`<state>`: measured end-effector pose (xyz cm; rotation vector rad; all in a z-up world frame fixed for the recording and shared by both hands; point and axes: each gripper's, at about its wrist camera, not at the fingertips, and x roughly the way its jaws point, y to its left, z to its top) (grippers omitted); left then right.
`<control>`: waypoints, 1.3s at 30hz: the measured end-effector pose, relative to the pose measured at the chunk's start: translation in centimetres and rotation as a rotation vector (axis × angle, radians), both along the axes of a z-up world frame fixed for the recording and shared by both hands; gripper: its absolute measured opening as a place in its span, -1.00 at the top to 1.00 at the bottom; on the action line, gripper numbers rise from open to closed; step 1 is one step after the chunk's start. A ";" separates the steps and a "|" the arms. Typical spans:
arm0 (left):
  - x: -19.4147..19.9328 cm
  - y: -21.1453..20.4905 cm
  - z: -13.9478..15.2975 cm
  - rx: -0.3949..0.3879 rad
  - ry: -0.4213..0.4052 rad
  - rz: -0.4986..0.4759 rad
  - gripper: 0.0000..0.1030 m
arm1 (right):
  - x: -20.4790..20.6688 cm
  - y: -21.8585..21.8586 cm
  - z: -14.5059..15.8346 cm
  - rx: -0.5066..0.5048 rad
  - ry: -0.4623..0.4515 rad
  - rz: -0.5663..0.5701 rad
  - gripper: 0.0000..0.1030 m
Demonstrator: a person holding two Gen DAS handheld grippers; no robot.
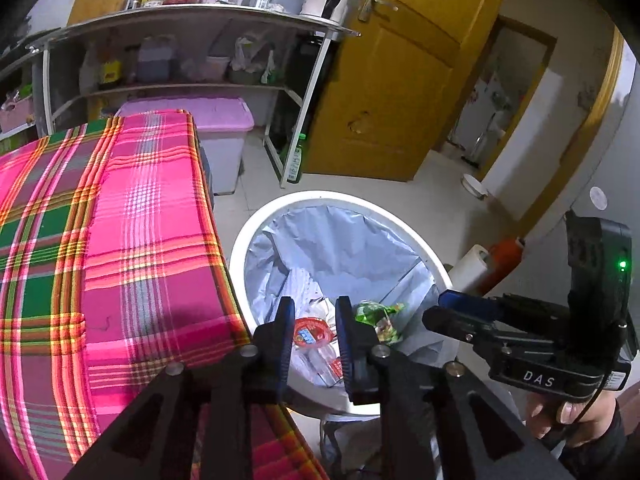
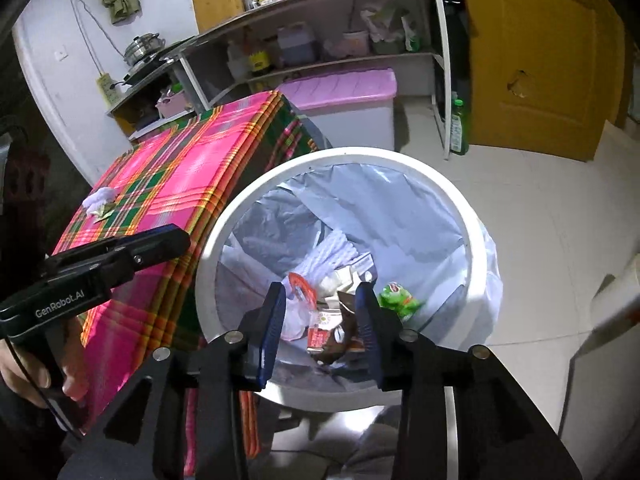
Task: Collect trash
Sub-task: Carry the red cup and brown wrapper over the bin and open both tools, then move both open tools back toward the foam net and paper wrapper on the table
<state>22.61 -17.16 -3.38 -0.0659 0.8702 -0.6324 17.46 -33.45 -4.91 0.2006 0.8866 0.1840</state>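
A white round trash bin [image 1: 256, 224] [image 2: 472, 208] with a grey liner stands on the floor beside the table. Wrappers lie inside it: a green packet [image 1: 374, 312] [image 2: 400, 300], a red-and-clear wrapper [image 1: 310, 330] [image 2: 300, 286] and a brown wrapper [image 2: 344, 332]. My left gripper [image 1: 313, 312] is open and empty over the bin's near rim. My right gripper [image 2: 320, 300] is open over the bin, with the brown wrapper seen between its fingers, below them. A white crumpled tissue with a scrap [image 2: 100, 202] lies on the table's far left corner.
The table [image 1: 140, 240] [image 2: 168, 184] has a pink and green plaid cloth. A pink-lidded storage box [image 1: 224, 128] [image 2: 352, 100] and a metal shelf rack [image 1: 180, 32] stand behind. A green bottle [image 1: 296, 158] stands by a yellow door [image 1: 400, 80].
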 end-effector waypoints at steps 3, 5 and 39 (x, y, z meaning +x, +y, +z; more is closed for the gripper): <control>-0.5 0.7 0.8 -0.006 -0.023 0.008 0.60 | -0.4 0.5 0.8 0.002 -0.023 0.013 0.27; -0.8 1.2 1.4 -0.012 -0.036 0.016 0.60 | -0.7 0.8 1.3 0.005 -0.037 0.023 0.27; -4.7 21.5 6.4 0.032 -0.175 0.393 0.60 | 1.9 17.8 8.0 -0.056 -0.230 0.463 0.21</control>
